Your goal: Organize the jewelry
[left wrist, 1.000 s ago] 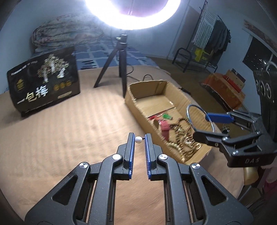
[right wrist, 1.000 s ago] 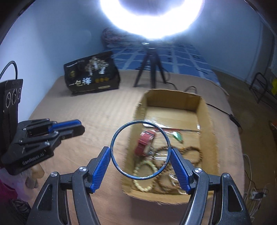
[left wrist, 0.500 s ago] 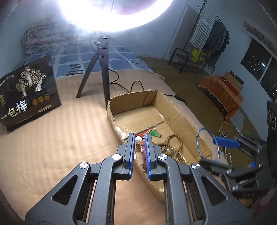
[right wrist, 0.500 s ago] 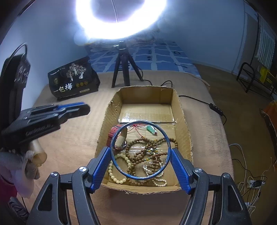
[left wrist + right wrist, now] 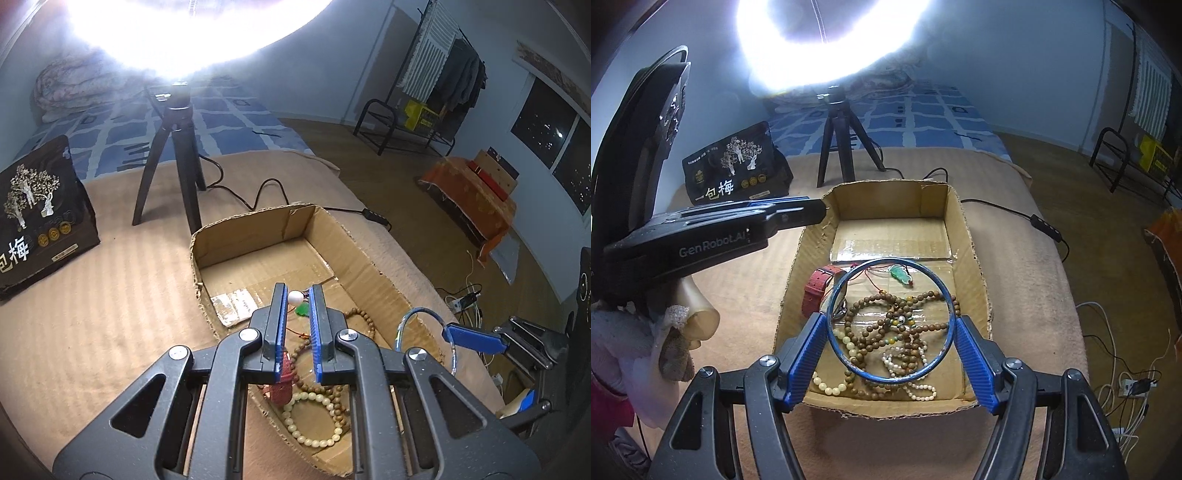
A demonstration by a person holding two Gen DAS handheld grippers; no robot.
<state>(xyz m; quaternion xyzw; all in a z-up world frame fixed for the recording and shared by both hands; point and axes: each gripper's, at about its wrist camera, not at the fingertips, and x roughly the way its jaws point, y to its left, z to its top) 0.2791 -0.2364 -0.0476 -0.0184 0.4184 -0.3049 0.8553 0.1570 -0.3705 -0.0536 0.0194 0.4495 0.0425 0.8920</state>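
Left tongs pinch a white bead; right tongs grip a blue bangle, both at frame centre above the cardboard box on a tan-blanketed bed, ring light glaring on top.

Black grippers, blue ribbed pads

Left gripper and right gripper: silver screws at pivots; "GenRobot.AI" in white on the left one's side.
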